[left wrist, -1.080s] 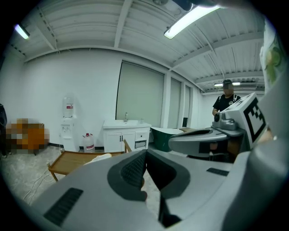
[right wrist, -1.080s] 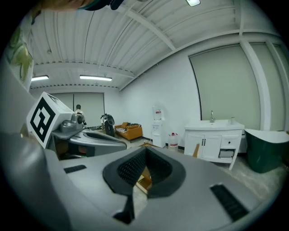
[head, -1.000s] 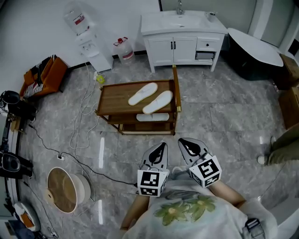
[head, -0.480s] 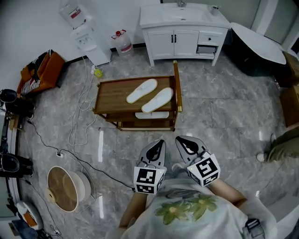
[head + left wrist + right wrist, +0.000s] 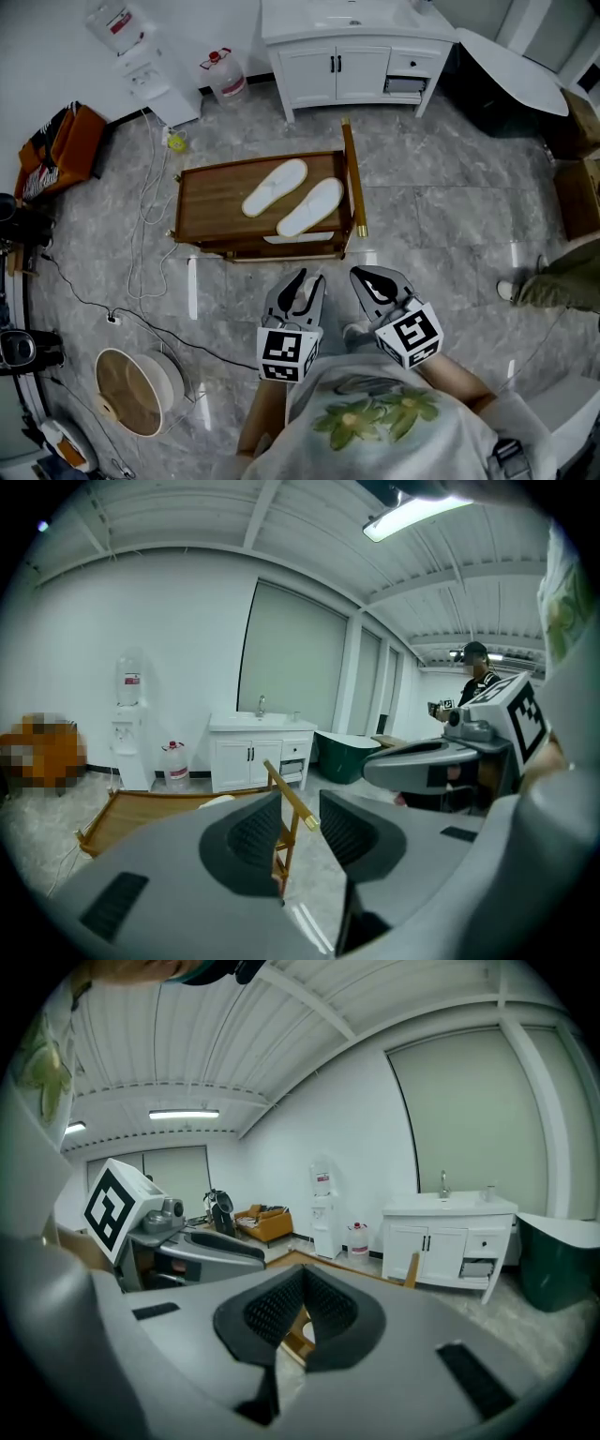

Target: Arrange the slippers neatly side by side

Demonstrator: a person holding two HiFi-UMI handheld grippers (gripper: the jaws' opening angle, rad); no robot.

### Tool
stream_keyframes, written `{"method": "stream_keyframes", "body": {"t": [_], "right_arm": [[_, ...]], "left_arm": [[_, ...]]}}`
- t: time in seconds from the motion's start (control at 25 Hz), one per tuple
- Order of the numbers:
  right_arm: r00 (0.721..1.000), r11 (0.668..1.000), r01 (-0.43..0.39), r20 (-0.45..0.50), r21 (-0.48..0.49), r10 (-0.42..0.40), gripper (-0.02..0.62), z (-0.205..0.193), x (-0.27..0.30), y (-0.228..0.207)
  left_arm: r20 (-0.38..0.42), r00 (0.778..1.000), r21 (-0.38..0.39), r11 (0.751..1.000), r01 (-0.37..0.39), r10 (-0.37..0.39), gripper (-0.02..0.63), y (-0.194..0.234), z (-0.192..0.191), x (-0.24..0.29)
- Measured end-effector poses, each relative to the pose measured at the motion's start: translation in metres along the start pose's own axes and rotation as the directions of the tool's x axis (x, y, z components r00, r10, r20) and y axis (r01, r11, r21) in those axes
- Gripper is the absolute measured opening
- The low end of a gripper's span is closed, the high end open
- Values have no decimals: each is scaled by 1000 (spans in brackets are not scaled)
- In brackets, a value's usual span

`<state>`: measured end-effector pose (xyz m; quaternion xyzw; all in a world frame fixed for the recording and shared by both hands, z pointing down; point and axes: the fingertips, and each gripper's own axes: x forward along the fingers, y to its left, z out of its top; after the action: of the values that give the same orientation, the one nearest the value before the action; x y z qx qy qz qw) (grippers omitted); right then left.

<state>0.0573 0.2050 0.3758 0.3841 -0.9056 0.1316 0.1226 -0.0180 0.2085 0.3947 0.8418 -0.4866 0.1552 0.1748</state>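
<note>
Two slippers lie just beside each other on the rack, at twelve o'clock from both grippers. Left gripper has just been opening: jaws apart, nothing between. Right gripper: jaws together, empty.

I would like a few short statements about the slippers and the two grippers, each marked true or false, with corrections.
1. Two white slippers lie on top of the wooden rack. True.
2. The left gripper holds a slipper. False: its jaws have just been opening, with nothing between them.
3. The right gripper has its jaws wide apart. False: the tips meet, holding nothing.
4. A white sink cabinet stands beyond the rack. True.
</note>
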Motion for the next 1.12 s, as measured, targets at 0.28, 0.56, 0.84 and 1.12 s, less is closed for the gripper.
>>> {"method": "stream_keyframes", "body": {"t": [0.28,0.56,0.84,1.12], "right_arm": [[1000,1000,7,-28,3,-7,6,14,45,-23],[999,1000,26,-47,15,-25,6,33,89,-46],[996,997,64,-66,45,-61,6,40,143,-72],[993,994,107,-55,25,-105,6,48,185,-96]], "left_arm": [[-25,999,30,999,22,-21,154,39,15,38],[-51,998,66,997,35,-32,187,82,39,66],[-82,995,88,994,59,-52,212,136,55,102],[-124,989,157,982,104,-85,236,174,59,135]]}}
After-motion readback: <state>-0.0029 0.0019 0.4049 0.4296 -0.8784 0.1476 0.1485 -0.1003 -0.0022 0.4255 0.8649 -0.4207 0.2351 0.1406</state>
